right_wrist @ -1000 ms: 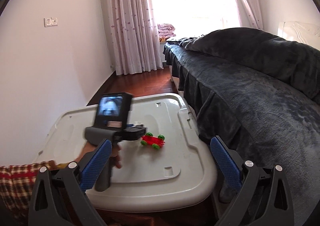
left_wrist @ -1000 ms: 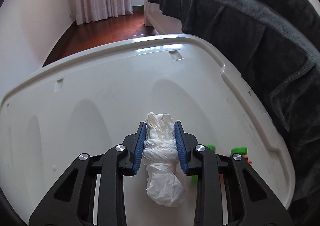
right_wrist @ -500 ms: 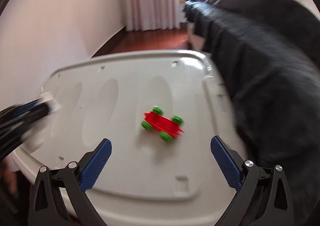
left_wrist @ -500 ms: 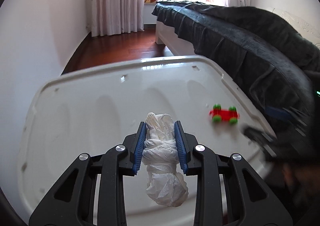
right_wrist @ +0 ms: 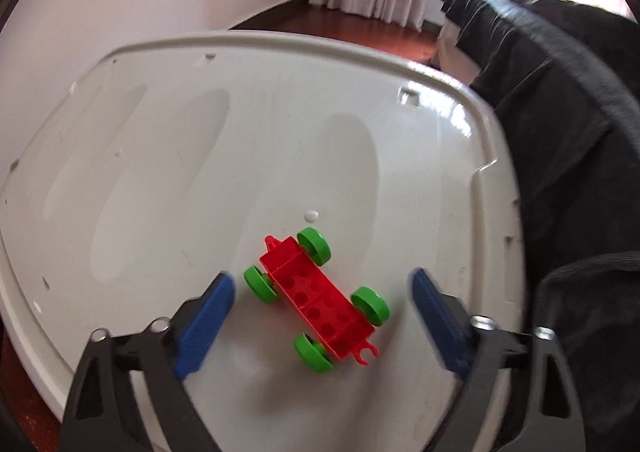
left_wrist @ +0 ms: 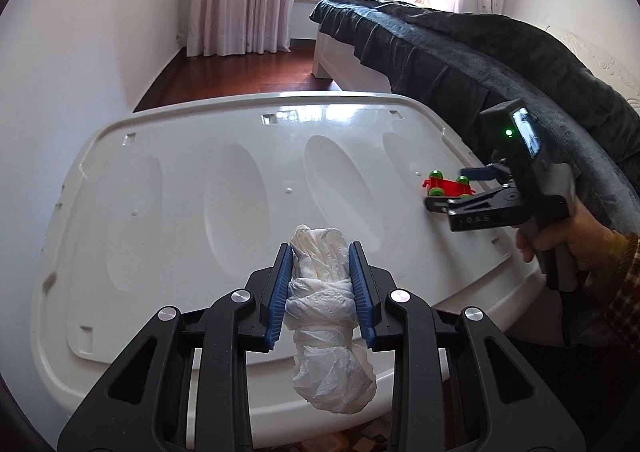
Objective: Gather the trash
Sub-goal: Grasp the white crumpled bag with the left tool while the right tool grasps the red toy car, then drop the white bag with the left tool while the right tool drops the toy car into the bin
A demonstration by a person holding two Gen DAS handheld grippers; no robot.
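We note the left gripper (left_wrist: 320, 292) clamped on a crumpled tissue wad (left_wrist: 326, 316) above the white bin lid (left_wrist: 180, 180). Right gripper (right_wrist: 320, 304) closing astride a red toy car (right_wrist: 320, 296), pads clear. Dark-draped bed (left_wrist: 480, 64) crowds the lid's right edge.
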